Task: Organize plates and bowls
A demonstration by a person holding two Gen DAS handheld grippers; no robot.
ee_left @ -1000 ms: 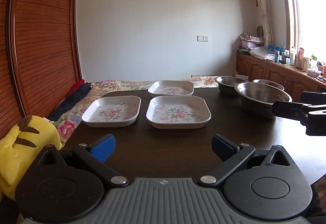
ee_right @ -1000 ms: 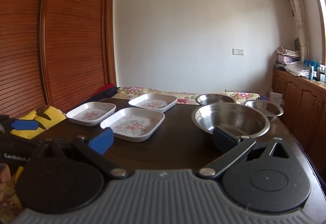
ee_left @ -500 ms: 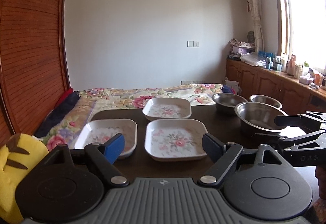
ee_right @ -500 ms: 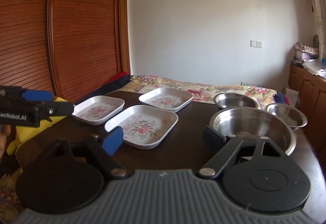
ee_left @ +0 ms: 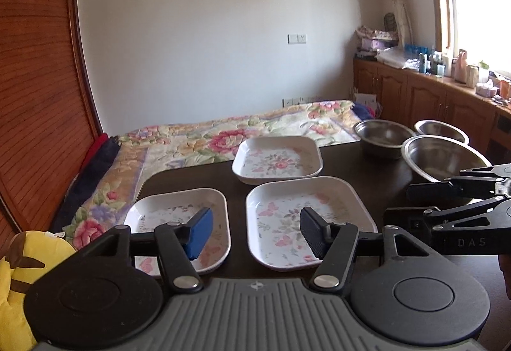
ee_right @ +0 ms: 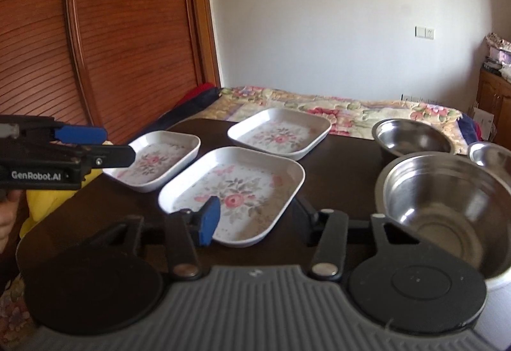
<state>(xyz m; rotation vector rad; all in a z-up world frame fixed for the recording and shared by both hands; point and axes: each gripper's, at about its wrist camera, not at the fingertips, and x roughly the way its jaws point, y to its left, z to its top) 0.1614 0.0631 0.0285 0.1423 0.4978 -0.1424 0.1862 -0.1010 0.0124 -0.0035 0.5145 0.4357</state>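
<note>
Here, I hold both grippers with fingers apart and empty: left gripper (ee_left: 254, 231) at lower centre above the near plate (ee_left: 306, 220), right gripper (ee_right: 255, 217) beside the large bowl (ee_right: 447, 207) at right.

3 floral plates (ee_left: 306, 217), 3 steel bowls (ee_left: 440, 159) (all empty), unstacked on table.

Bare table strip (ee_right: 338, 165) (narrow) between plates (ee_right: 233, 188), bowls (ee_right: 447, 207).

Dark table (ee_right: 338, 165) carries three floral plates (ee_right: 233, 191) and three steel bowls (ee_right: 447, 207).
</note>
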